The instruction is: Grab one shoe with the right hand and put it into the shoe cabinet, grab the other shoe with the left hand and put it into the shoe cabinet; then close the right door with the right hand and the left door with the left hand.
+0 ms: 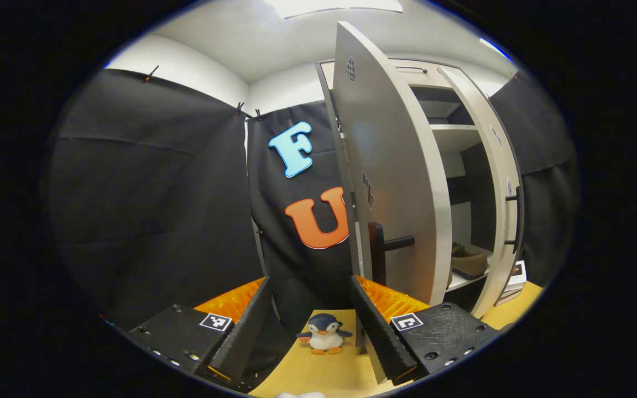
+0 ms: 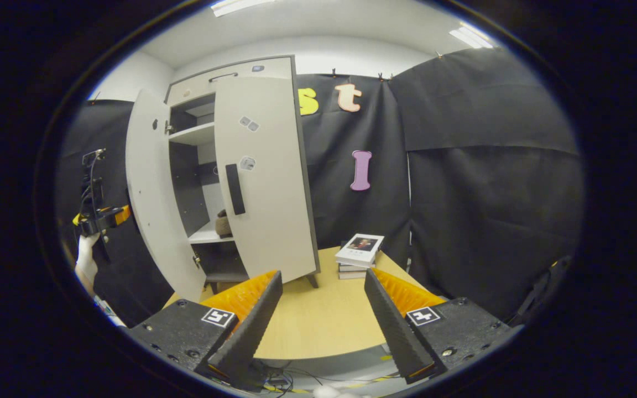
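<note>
Shoes look done: one brown shoe sits on the lower shelf inside the shoe cabinet, and the right gripper view catches a brown shape on that same shelf. I can't tell if the second shoe is beside it.

What's left is the doors. The right door looks nearly shut already, while the left door swings wide. It's a stiff flat panel on hinges, probably light, so no squeeze is needed; I'd push on the outer face near the free edge, or hook the dark bar handle.

Left tongs are spread wide, holding nothing, with the left door edge just beyond the right-side finger. Right tongs also gape empty over the tabletop, well apart from the cabinet.
</note>
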A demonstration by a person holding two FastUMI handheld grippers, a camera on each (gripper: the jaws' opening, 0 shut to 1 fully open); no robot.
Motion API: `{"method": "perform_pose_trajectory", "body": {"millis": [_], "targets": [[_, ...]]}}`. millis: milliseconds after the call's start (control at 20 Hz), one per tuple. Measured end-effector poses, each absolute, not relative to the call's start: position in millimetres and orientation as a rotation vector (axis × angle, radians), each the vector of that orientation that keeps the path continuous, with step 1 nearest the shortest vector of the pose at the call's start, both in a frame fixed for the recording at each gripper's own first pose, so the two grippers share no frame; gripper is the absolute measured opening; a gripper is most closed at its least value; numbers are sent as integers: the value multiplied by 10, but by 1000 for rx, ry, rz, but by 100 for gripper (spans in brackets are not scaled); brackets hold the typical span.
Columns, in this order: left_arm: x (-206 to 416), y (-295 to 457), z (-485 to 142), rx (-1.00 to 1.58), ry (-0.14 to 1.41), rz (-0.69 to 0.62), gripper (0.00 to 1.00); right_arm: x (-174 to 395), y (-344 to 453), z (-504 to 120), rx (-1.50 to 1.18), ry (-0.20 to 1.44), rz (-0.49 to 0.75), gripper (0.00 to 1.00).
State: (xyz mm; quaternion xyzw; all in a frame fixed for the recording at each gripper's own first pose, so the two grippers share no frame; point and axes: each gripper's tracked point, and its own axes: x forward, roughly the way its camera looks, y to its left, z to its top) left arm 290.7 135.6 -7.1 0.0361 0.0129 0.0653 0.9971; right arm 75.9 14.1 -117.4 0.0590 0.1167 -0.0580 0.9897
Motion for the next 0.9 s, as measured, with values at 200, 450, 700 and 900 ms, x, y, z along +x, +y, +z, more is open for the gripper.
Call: {"method": "perform_pose_trajectory", "body": {"millis": [200, 450, 700, 900], "targets": [[2909, 1110, -60, 55, 32, 111, 89, 735, 169, -1102, 111, 225, -87, 98], [2997, 651, -25, 37, 37, 52, 89, 761, 93, -990, 94, 210, -79, 98], [3107, 184, 53, 22, 32, -9, 97, 718, 8, -940, 89, 204, -92, 98], [2991, 79, 37, 20, 41, -25, 96, 690, 16, -880, 91, 196, -101, 98]]}}
